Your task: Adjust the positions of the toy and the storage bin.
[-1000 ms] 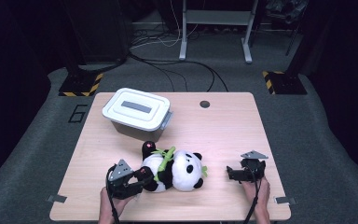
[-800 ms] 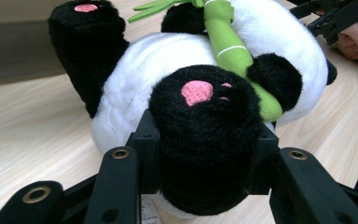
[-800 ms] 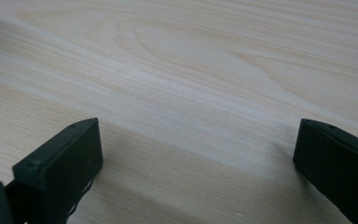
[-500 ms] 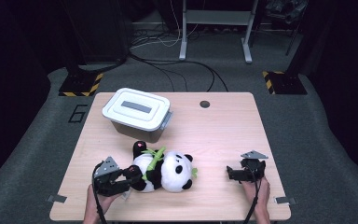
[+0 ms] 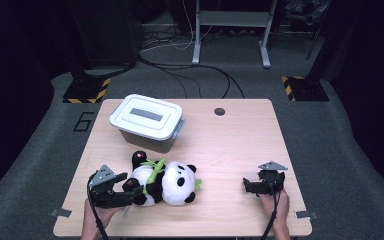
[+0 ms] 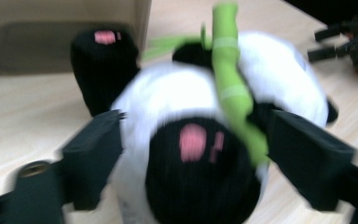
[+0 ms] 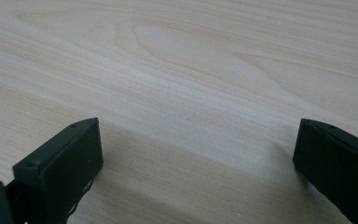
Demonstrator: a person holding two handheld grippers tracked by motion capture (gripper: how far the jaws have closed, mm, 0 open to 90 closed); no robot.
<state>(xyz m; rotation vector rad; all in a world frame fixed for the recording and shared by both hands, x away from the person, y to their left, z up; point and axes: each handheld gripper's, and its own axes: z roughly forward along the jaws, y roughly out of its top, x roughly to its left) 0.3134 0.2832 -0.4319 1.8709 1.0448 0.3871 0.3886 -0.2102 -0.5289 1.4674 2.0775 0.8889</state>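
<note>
Now the jaws of the left gripper point(image 5: 130, 190) stand apart on either side of the plush panda's point(image 5: 167, 179) black foot, having just been opening; whether their pads touch it is blurred. That panda lies on its side on the bench point(image 5: 230, 145), a green bamboo stalk point(image 6: 230, 84) across its belly, just in front of the lidded white box point(image 5: 147, 122). Well apart, the right gripper point(image 5: 247, 186) rests low over bare wood, jaws wide and empty.

Plush panda point(image 5: 167, 182) on the table point(image 5: 230, 145), just before the lidded box point(image 5: 147, 122), between left gripper point(image 5: 130, 192) and right gripper point(image 5: 247, 186).
</note>
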